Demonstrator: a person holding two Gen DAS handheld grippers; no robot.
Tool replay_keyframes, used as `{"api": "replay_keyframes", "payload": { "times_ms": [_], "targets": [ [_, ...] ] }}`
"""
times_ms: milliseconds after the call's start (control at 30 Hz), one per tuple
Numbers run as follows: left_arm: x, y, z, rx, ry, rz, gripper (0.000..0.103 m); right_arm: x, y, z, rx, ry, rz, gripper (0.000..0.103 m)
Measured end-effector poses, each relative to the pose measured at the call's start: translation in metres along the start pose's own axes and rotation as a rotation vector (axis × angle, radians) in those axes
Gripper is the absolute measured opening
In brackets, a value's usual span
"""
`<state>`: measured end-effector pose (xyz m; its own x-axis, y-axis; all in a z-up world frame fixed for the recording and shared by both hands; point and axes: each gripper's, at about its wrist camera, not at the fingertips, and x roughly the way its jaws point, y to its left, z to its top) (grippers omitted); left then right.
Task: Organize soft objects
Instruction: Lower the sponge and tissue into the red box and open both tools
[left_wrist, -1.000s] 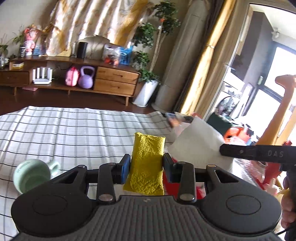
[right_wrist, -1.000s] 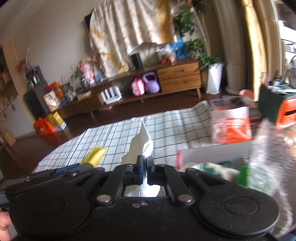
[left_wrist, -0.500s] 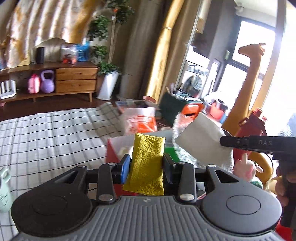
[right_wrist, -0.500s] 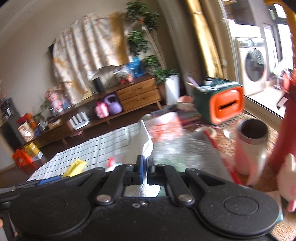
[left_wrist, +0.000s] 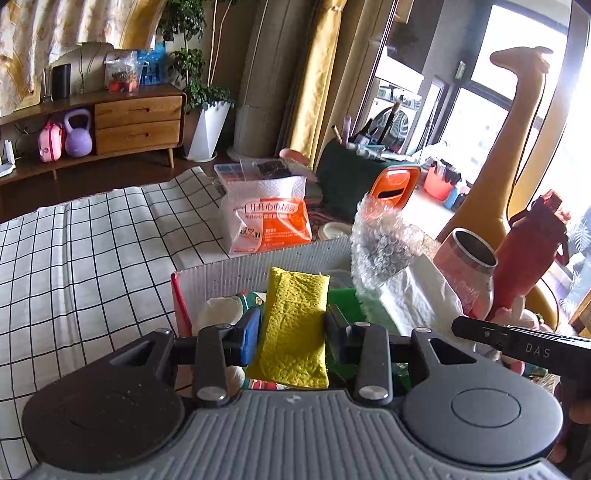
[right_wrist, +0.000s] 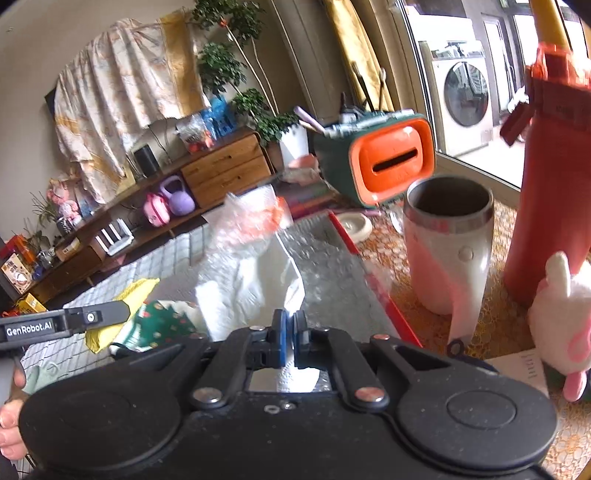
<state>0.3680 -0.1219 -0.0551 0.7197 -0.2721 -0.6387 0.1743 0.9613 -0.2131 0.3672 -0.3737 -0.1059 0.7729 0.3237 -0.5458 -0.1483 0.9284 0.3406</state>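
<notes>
My left gripper (left_wrist: 291, 326) is shut on a yellow textured cloth (left_wrist: 293, 325), which stands upright between the pads. It hovers over an open box (left_wrist: 221, 275) with a grey corrugated wall and a red edge. Soft things lie inside the box: a green patterned fabric (right_wrist: 162, 325), something white, and bubble wrap (left_wrist: 384, 247). My right gripper (right_wrist: 290, 334) is shut on a white paper towel (right_wrist: 251, 291) and holds it above the same box. In the right wrist view the left gripper and the yellow cloth (right_wrist: 136, 291) show at the left.
A pink and white steel cup (right_wrist: 447, 243), a red bottle (right_wrist: 546, 162) and a white and pink plush toy (right_wrist: 561, 314) stand to the right of the box. Behind it are an orange tissue pack (left_wrist: 269, 218) and a green and orange case (left_wrist: 369, 184). A checked cloth (left_wrist: 85, 251) covers the surface at the left.
Both grippers have swung right from the checked cloth to over the box, with the yellow cloth and the white paper towel held throughout. The cup and red bottle have come into view.
</notes>
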Motion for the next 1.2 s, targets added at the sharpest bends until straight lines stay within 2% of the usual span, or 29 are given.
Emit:
{"api": "replay_keyframes", "payload": {
  "times_ms": [167,567,633,700,800,933,1200],
  "targets": [
    [0.021,0.003,-0.004,0.004,0.040,0.023,0.037,0.009,-0.001,-0.009,-0.012,0.022,-0.004,0.004],
    [0.022,-0.004,-0.011,0.036,0.051,0.023,0.038,-0.002,0.000,-0.015,-0.046,-0.001,-0.055,0.024],
    [0.017,-0.004,-0.012,0.032,0.041,0.023,0.039,-0.005,-0.001,-0.014,-0.049,-0.007,-0.068,0.028],
    [0.011,-0.005,-0.011,0.031,0.027,0.022,0.050,-0.010,-0.001,-0.014,-0.051,-0.014,-0.074,0.033],
    [-0.003,-0.005,-0.011,0.025,-0.006,0.011,0.058,-0.018,0.001,-0.012,-0.055,-0.028,-0.074,0.035],
    [-0.024,-0.009,-0.013,0.056,-0.045,0.014,0.060,-0.033,0.014,-0.011,-0.091,-0.047,-0.047,0.037],
    [-0.064,-0.013,-0.024,0.085,-0.090,0.020,0.060,-0.062,0.047,-0.020,-0.172,-0.067,0.026,0.048]
  ]
}}
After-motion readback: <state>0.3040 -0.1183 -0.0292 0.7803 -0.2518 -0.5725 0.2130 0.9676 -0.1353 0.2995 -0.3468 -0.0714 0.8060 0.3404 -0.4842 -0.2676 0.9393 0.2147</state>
